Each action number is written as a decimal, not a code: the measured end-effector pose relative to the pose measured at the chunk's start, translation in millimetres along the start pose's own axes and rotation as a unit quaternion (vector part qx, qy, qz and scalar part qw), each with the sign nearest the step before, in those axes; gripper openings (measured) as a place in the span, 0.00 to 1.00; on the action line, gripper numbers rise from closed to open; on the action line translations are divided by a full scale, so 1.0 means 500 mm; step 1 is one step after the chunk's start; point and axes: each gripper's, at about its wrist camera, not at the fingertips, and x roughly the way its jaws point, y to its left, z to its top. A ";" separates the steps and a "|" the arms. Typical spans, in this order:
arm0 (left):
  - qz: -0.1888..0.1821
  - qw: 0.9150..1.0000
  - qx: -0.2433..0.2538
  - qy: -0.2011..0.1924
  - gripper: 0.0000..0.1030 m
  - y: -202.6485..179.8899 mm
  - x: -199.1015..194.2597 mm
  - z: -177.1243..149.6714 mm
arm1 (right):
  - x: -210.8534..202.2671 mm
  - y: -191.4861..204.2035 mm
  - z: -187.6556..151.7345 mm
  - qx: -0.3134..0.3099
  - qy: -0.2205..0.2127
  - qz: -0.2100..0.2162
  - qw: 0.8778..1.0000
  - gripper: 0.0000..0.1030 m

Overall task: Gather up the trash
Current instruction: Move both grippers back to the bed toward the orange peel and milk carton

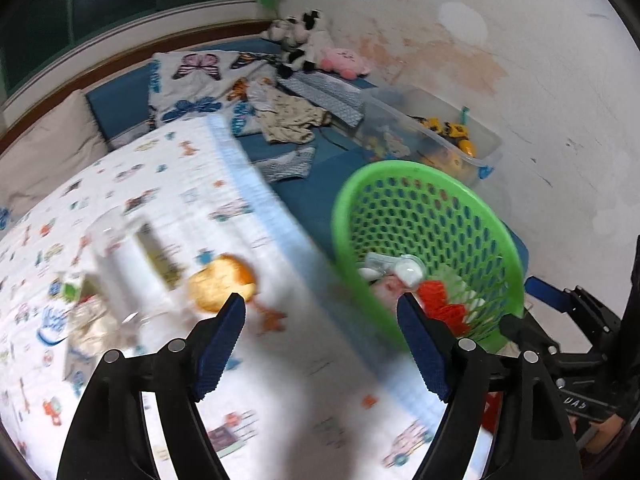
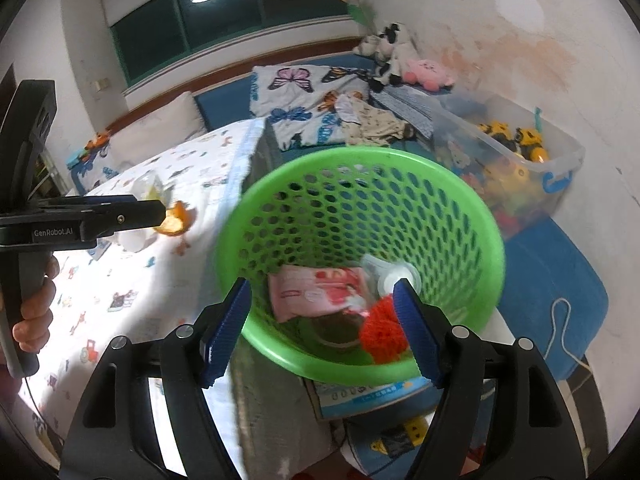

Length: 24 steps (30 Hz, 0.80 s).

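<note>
An orange peel (image 1: pixel 222 282) lies on the printed blanket (image 1: pixel 168 184), just beyond the left fingertip of my left gripper (image 1: pixel 322 308), which is open and holds nothing. Blurred clear plastic and white cartons (image 1: pixel 116 264) lie left of the peel. The green mesh basket (image 1: pixel 424 216) stands tilted to the right. In the right wrist view the basket (image 2: pixel 360 176) holds a pink wrapper (image 2: pixel 320 292), a red net (image 2: pixel 380 332) and a white cup (image 2: pixel 394 278). My right gripper (image 2: pixel 322 292) is open before its rim. The left gripper (image 2: pixel 162 214) reaches toward the peel (image 2: pixel 176 220).
A clear bin of toys (image 2: pixel 560 168) stands by the wall, with plush animals (image 2: pixel 392 52) and crumpled clothes (image 2: pixel 372 124) on the blue mat (image 2: pixel 552 280) behind the basket. A printed box (image 2: pixel 372 396) sits under the basket. A person's hand (image 2: pixel 36 312) grips the left tool.
</note>
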 end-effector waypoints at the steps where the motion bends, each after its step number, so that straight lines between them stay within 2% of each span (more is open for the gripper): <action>1: 0.005 1.000 -0.004 -0.002 0.73 0.017 -0.010 -0.006 | 0.002 0.013 0.005 -0.005 0.000 0.005 1.000 0.72; 7: 0.046 0.999 -0.024 -0.015 0.73 0.102 -0.052 -0.029 | 0.021 0.073 0.027 -0.026 0.003 0.035 0.999 0.72; 16: 0.095 0.991 -0.091 -0.021 0.73 0.264 -0.106 -0.071 | 0.063 0.179 0.053 -0.070 0.013 0.072 0.995 0.72; 24: 0.114 0.986 -0.118 -0.022 0.73 0.342 -0.130 -0.105 | 0.139 0.248 0.078 -0.093 0.037 0.098 0.990 0.71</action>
